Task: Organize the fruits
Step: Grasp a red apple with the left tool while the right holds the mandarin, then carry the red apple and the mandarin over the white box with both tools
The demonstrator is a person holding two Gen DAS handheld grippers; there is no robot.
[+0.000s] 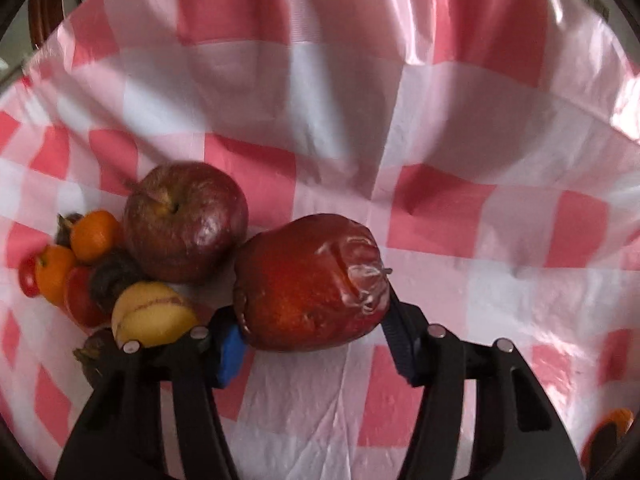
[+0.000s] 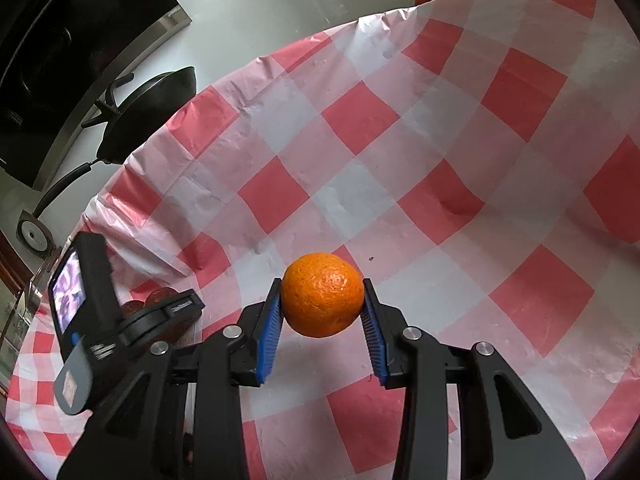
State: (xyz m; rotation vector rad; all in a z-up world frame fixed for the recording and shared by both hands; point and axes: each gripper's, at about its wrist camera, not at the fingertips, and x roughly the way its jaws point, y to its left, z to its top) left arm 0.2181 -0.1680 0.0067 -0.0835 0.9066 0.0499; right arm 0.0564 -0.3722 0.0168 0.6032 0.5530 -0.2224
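In the left wrist view my left gripper (image 1: 314, 304) is shut on a wrinkled red apple (image 1: 312, 280), held just above the checked cloth. It sits right beside a second dark red apple (image 1: 184, 220). Left of that lies a cluster: a yellow fruit (image 1: 154, 314), two small oranges (image 1: 96, 236), red and dark fruits. In the right wrist view my right gripper (image 2: 322, 300) is shut on an orange (image 2: 322, 294), held over the cloth. The left gripper's body with its lit screen (image 2: 86, 312) shows at the left, with red fruit partly hidden behind it.
A red-and-white checked tablecloth (image 2: 360, 184) covers the table. Beyond its far edge are a black wok (image 2: 156, 108) with a long handle, a range hood and a wall. An orange object (image 1: 612, 428) shows at the left view's lower right edge.
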